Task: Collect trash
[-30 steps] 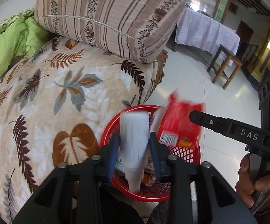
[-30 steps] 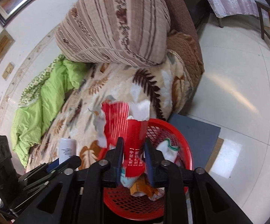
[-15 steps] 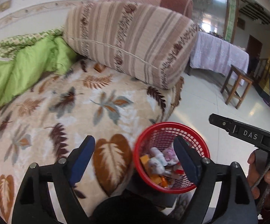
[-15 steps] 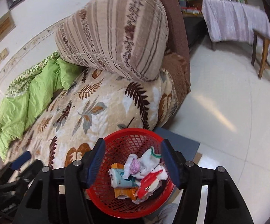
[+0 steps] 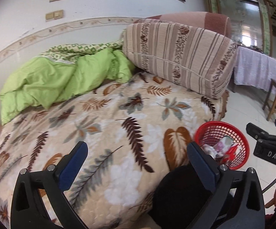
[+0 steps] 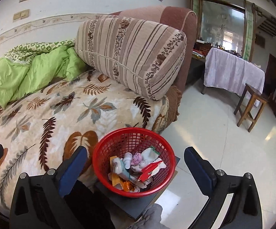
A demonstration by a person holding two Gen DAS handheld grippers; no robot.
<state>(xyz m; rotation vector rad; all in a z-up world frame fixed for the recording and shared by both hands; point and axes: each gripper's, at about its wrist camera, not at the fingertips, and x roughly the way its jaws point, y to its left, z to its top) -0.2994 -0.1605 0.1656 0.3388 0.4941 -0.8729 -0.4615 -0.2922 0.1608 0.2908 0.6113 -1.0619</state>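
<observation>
My left tongs (image 5: 138,164) and right tongs (image 6: 134,164) just opening, now wide apart, nothing between. White bottle, red wrapper (image 6: 151,168) dropped into red basket (image 6: 99,152) beside bed. Blanket (image 5: 99,133) looks clear; collecting likely done.

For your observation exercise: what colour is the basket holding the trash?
Red, a mesh basket; the right wrist view shows it best.

You have one red basket (image 6: 134,162) of mixed trash, pieces too jumbled to count; one striped cushion (image 6: 130,55), one green quilt (image 5: 59,82), one leaf-print blanket (image 5: 107,133), one wooden stool (image 6: 251,106), one cloth-covered table (image 6: 233,72), two grippers
</observation>
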